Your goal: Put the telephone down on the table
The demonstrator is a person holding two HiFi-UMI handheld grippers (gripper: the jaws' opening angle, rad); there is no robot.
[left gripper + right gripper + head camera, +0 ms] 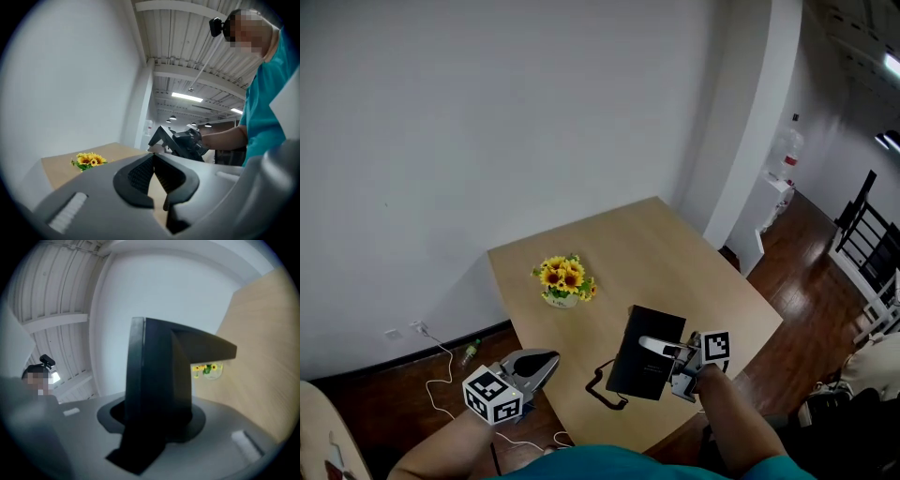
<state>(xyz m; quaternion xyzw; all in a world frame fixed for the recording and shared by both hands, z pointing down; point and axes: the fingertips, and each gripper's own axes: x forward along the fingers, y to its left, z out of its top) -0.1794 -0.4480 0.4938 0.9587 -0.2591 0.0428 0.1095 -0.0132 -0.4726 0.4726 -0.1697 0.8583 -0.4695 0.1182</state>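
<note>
The black telephone [642, 367] hangs tilted above the near part of the wooden table [675, 253], with its curled cord [602, 391] dangling at the near end. My right gripper [656, 346] is shut on the telephone's right side. In the right gripper view the telephone [157, 385] stands upright between the jaws and fills the middle. My left gripper [549, 358] is low at the left, just off the table's near left edge, with its jaws together and nothing in them. From the left gripper view [153, 157] the telephone [161, 137] shows beyond the jaw tips.
A small pot of sunflowers [565, 280] stands on the table's left part. A white cable [441, 370] and a small bottle [469, 352] lie on the dark floor by the wall. A black chair [870, 234] stands at the far right.
</note>
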